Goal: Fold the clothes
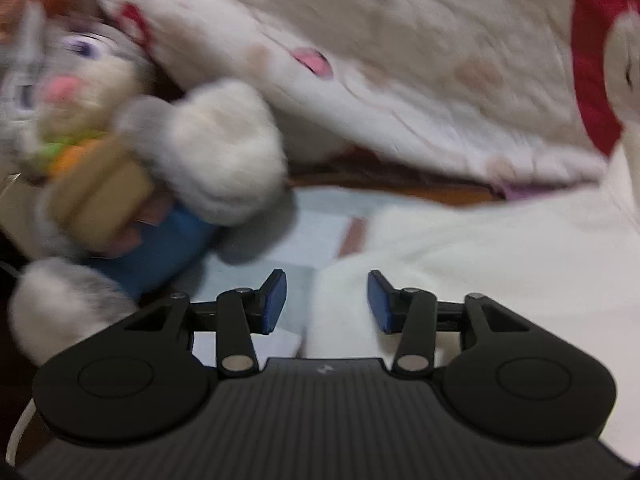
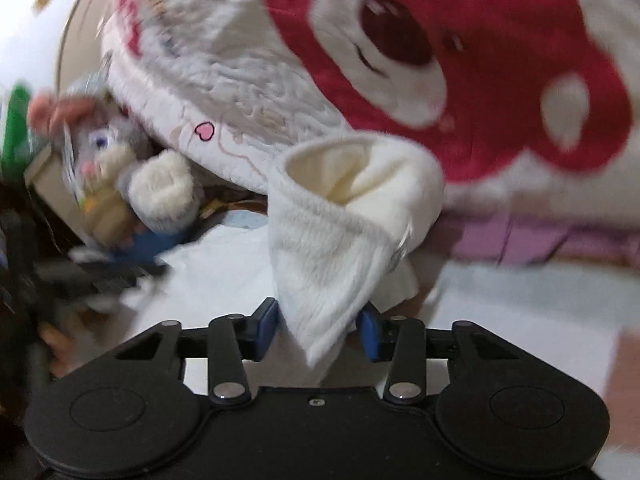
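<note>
A white fleece garment [image 2: 332, 240] rises in a bunched fold from my right gripper [image 2: 318, 330], whose blue pads press on it from both sides; a sleeve-like opening shows at its top. In the left wrist view the same white garment [image 1: 480, 248] lies spread on the bed to the right. My left gripper [image 1: 327, 300] hovers over its left edge with the jaws apart and nothing pinched between the pads [image 1: 276, 300].
A grey-and-white plush rabbit [image 1: 208, 152] in blue trousers lies at the left, also in the right wrist view [image 2: 160, 188]. A cream blanket [image 1: 400, 60] with a red bear [image 2: 400, 40] is heaped behind. A pale patterned sheet [image 1: 280, 248] covers the bed. A cardboard box [image 2: 44, 176] stands far left.
</note>
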`<move>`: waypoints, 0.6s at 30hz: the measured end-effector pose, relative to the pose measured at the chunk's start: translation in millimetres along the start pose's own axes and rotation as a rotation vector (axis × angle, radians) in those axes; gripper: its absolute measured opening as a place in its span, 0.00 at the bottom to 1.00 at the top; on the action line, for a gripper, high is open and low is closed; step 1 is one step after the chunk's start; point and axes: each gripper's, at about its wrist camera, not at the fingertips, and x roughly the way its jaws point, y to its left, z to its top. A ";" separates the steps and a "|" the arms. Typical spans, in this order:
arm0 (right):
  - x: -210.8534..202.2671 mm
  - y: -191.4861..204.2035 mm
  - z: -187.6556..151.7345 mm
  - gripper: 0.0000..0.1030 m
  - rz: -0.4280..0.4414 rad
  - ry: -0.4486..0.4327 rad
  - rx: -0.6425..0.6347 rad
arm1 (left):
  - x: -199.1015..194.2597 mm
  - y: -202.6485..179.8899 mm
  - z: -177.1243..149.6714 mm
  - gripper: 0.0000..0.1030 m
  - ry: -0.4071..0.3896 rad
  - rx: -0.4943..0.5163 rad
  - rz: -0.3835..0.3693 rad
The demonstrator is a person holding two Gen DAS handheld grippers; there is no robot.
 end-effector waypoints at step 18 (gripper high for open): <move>-119.4 45.5 -30.6 0.53 -0.004 -0.102 -0.350 | -147.3 -72.5 -83.5 0.48 0.111 -0.012 -0.269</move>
